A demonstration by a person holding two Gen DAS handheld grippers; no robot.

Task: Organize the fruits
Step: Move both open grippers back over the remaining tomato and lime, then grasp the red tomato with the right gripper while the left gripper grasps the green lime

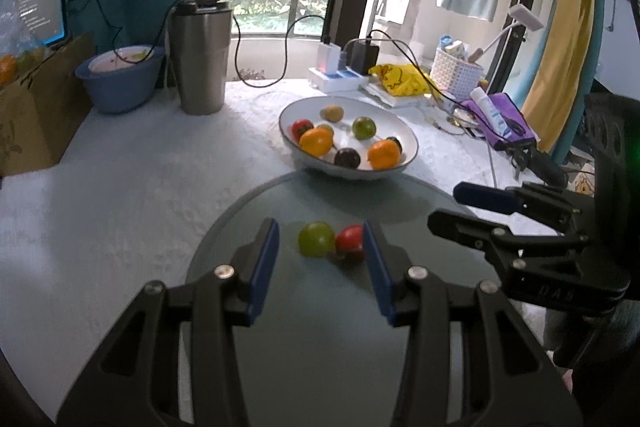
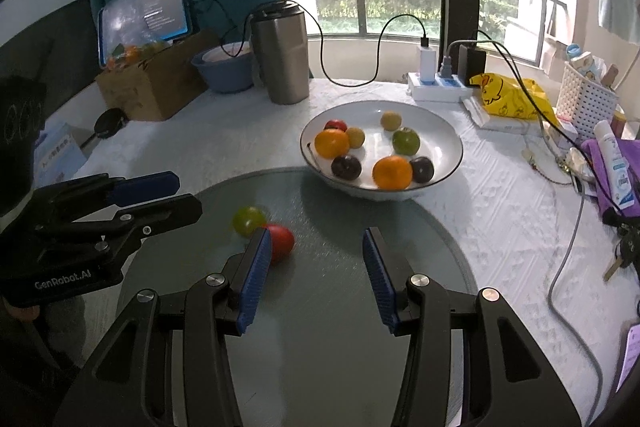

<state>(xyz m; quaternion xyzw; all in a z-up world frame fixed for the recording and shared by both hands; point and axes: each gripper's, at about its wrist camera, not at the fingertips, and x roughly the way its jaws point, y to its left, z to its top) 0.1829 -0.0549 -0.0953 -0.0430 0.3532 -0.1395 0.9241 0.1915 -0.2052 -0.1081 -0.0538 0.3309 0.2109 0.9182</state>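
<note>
Left gripper (image 1: 322,253): pitched downward, jaws parted, nothing between the blue pads (image 1: 262,267). Right gripper (image 2: 316,275): same downward pitch, jaws parted, empty. The two sit side by side, near each other, not touching; each shows at the edge of the other's wrist view.

In the right wrist view a blue finger pad (image 2: 256,279) hides the near left part of the red fruit (image 2: 282,241). The tablet (image 2: 166,11) text is too small to read.
</note>
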